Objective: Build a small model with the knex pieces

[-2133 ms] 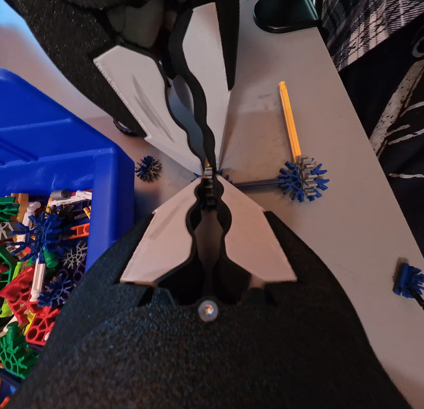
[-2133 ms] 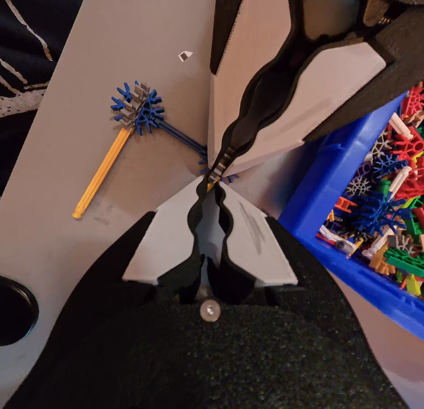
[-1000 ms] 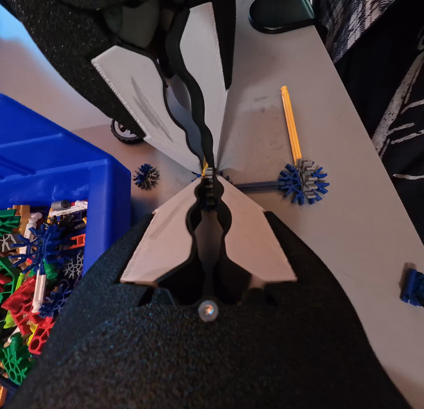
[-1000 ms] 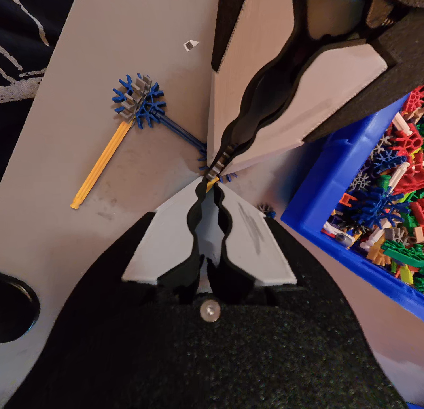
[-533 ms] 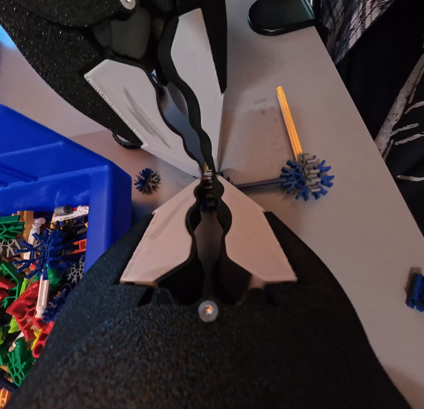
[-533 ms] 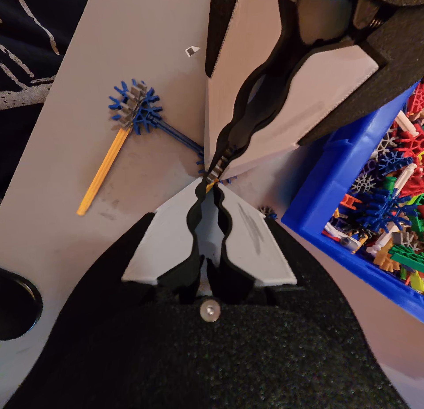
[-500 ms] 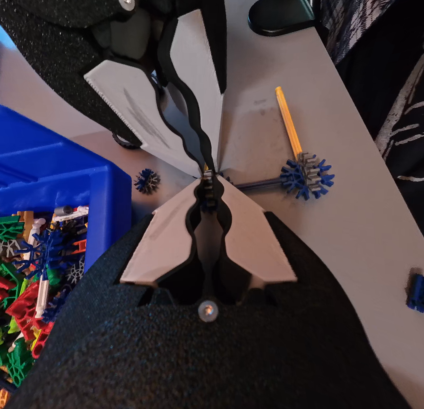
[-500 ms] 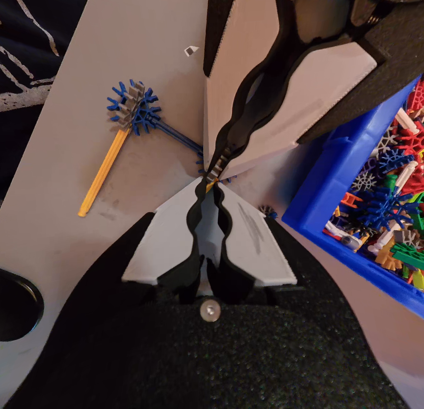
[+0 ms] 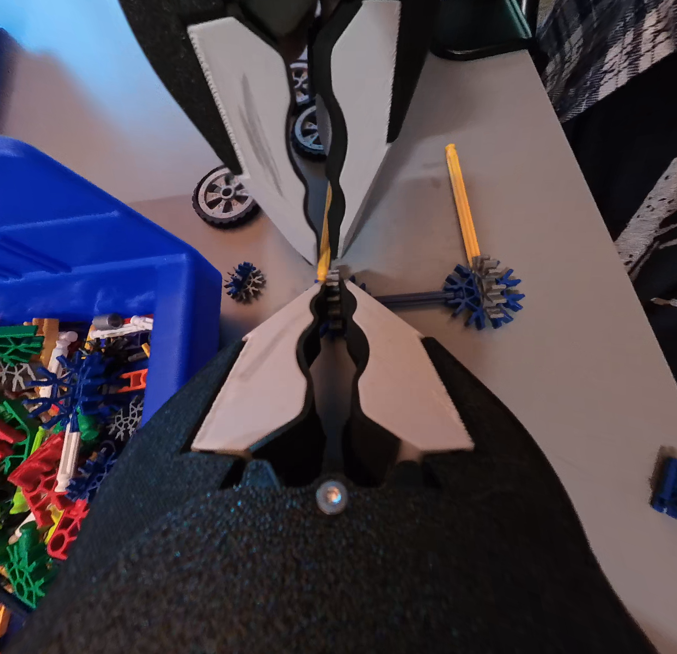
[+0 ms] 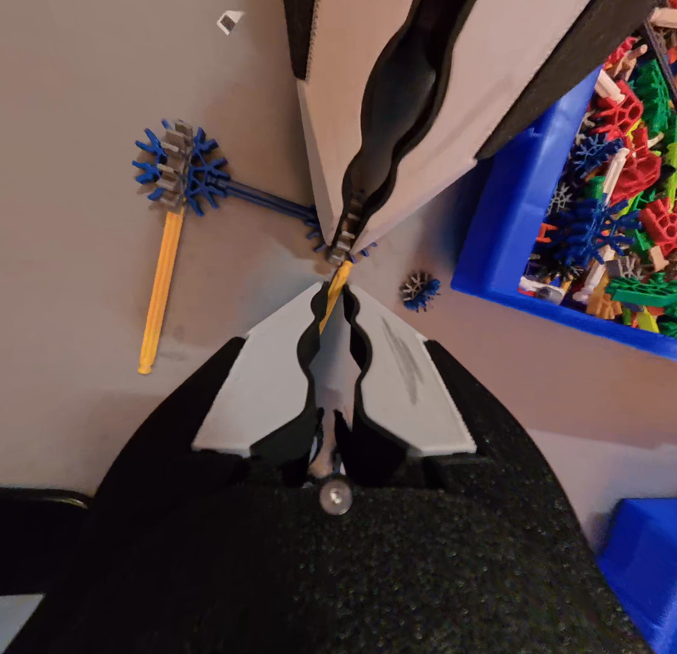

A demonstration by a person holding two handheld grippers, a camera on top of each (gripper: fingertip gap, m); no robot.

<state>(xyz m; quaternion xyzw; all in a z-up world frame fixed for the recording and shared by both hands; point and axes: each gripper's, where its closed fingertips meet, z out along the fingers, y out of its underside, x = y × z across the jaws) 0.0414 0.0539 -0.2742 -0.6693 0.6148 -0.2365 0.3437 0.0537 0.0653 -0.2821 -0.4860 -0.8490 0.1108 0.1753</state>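
Fingers of the left gripper [image 9: 334,299] are clenched on a grey toothed connector [image 9: 333,288], which is joined by a dark blue rod [image 9: 406,298] to a blue-and-grey connector cluster [image 9: 481,295] lying on the worktop [image 9: 549,361] near its right edge. A short yellow rod [image 10: 335,288] is pinched in the right gripper [image 10: 333,299], its tip touching that grey connector. A blue bin [image 9: 110,262] of mixed pieces is seen toward the worktop's left edge, with a loose blue connector [image 9: 244,282] just beside it and grey wheels [image 9: 223,196] farther back.
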